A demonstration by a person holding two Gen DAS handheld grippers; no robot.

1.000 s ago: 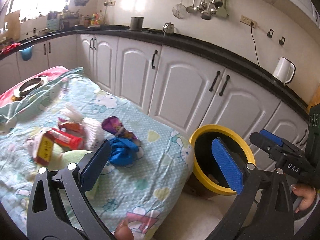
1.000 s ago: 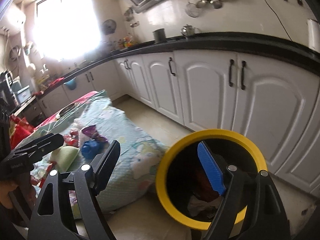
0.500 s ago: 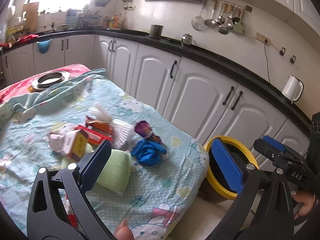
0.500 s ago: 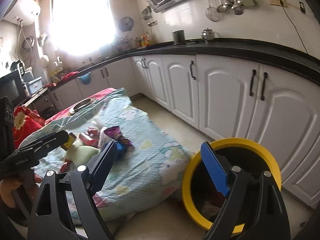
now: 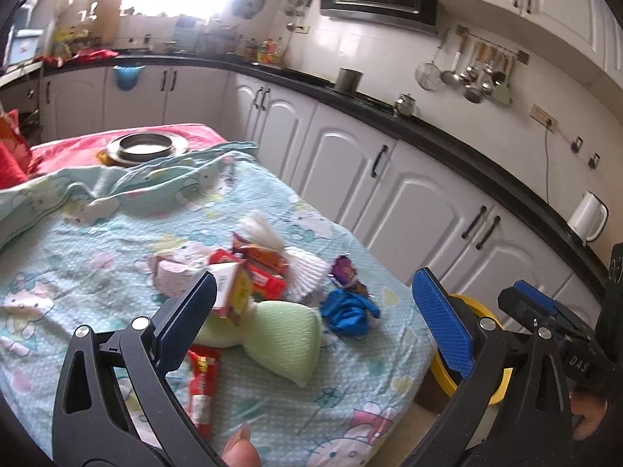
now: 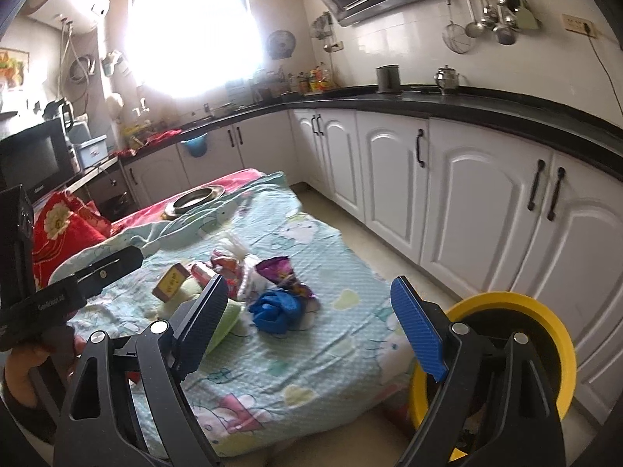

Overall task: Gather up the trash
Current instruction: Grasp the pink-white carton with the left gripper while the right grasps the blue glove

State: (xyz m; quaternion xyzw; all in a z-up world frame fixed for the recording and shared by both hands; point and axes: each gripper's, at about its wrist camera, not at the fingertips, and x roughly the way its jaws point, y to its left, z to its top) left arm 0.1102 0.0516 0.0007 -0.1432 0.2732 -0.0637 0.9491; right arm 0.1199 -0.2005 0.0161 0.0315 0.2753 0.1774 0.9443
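While both jaws gape, grippers [image 5: 311, 319] [image 6: 307, 323] overhang trash [image 5: 346, 311].

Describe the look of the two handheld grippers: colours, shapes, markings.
Both are alike. The left gripper and right gripper each have black plastic frames with triangular cut-outs and silver rivets, ending in two flat rectangular fingers faced with textured blue pads. Seen from the side, each has a black pistol-style body with white lettering, partly legible. A bare hand holds each; no cables show.
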